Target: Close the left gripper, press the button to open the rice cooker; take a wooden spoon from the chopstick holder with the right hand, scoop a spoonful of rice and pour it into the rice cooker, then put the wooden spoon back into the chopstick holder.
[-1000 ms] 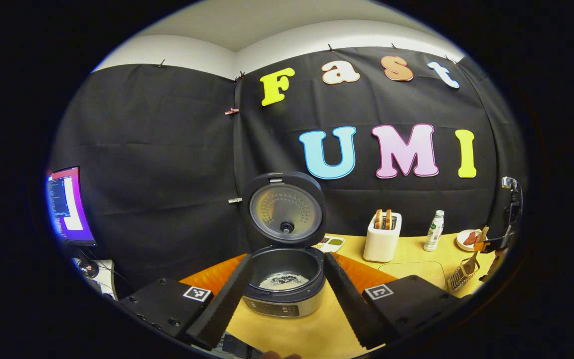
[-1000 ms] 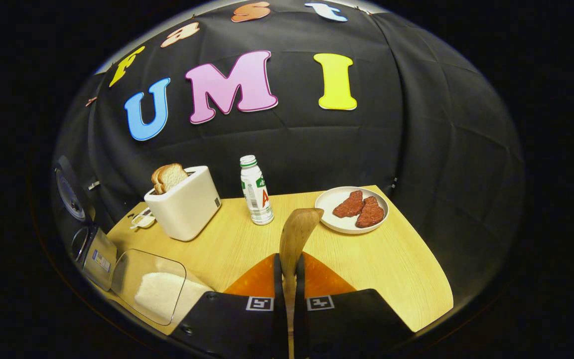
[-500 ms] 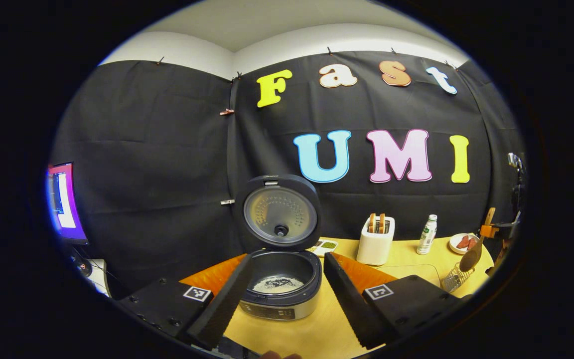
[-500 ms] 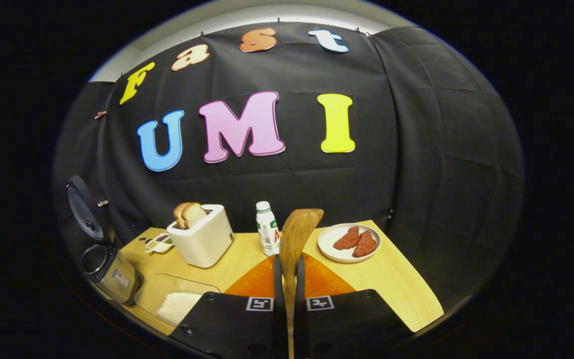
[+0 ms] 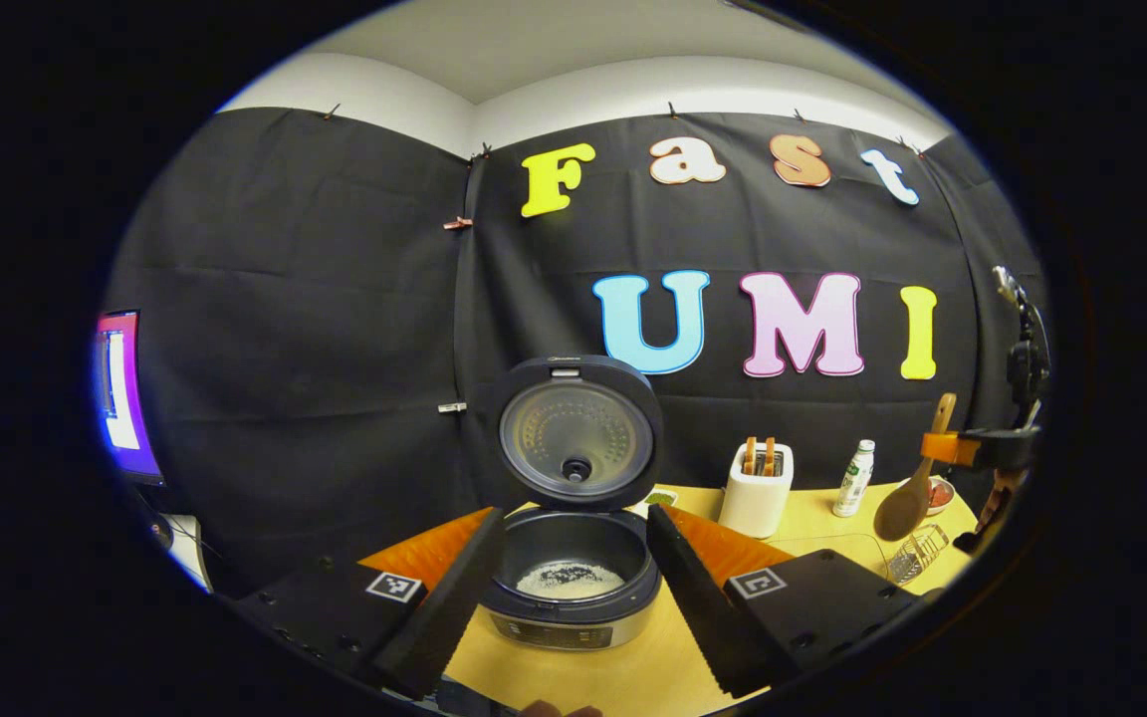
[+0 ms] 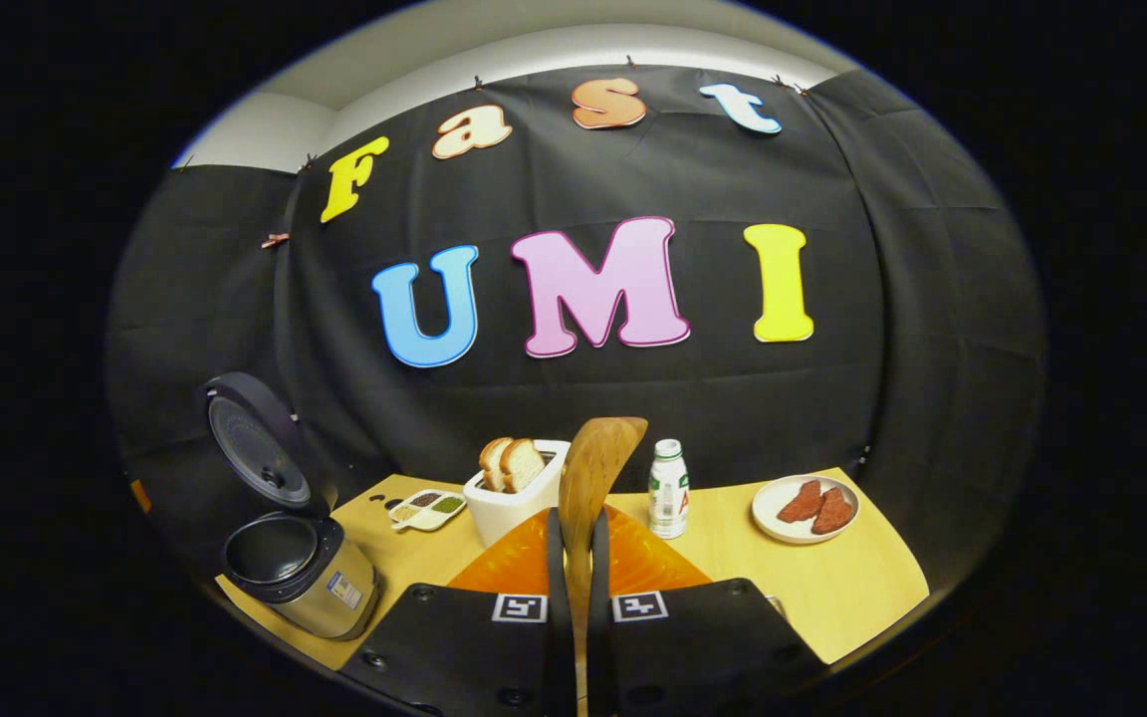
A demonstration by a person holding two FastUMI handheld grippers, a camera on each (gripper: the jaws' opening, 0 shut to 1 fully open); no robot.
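The rice cooker stands open in front of me, its lid raised and white rice lying in the pot. My left gripper is open, one finger on either side of the cooker and neither touching it. At the far right of the left gripper view, my right gripper holds the wooden spoon above the wire chopstick holder, bowl end hanging down. In the right gripper view, the right gripper is shut on the spoon, and the open cooker sits low on the left.
On the wooden table stand a white toaster with bread, a small bottle, a plate of meat and a condiment dish. A clear container lies beside the holder. A lit screen glows at far left.
My right gripper has risen and swung left with the spoon; the cooker now shows fuller in its view and the rice container has dropped out of it. The left gripper barely moved.
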